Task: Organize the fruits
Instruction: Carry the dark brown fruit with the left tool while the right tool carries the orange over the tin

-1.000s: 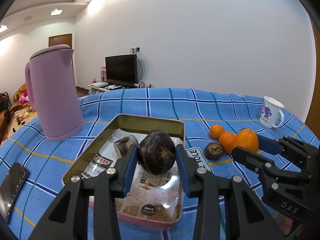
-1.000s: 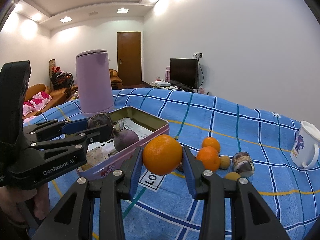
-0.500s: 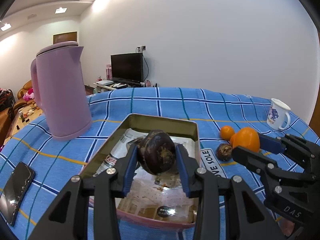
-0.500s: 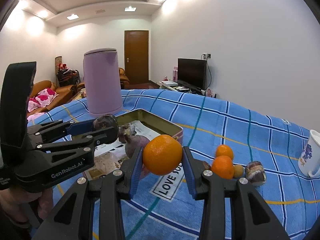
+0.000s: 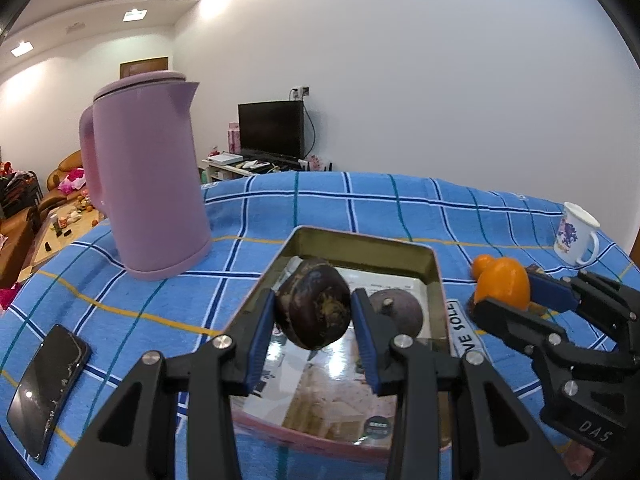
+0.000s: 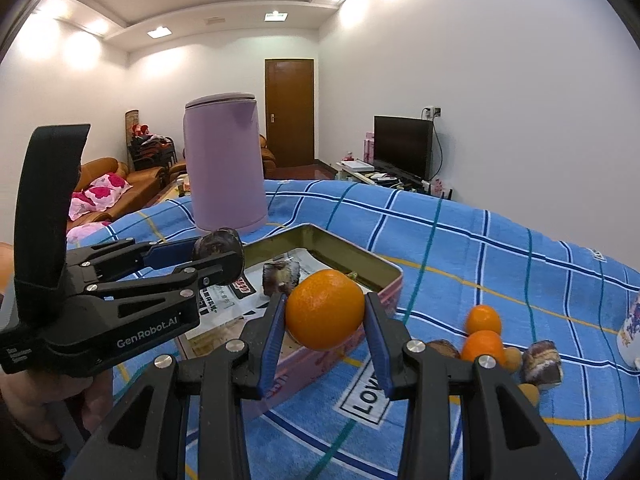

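The left gripper (image 5: 314, 312) clasped a dark mangosteen (image 5: 313, 309) above the metal tin (image 5: 400, 246) (paper-lined); the right gripper (image 6: 325, 311) gripped an orange (image 6: 325, 310).

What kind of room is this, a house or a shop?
Most likely a home living room. There is a TV on a low stand, a brown sofa with pink cushions, and a wooden door. The table's checked cloth looks homely too.
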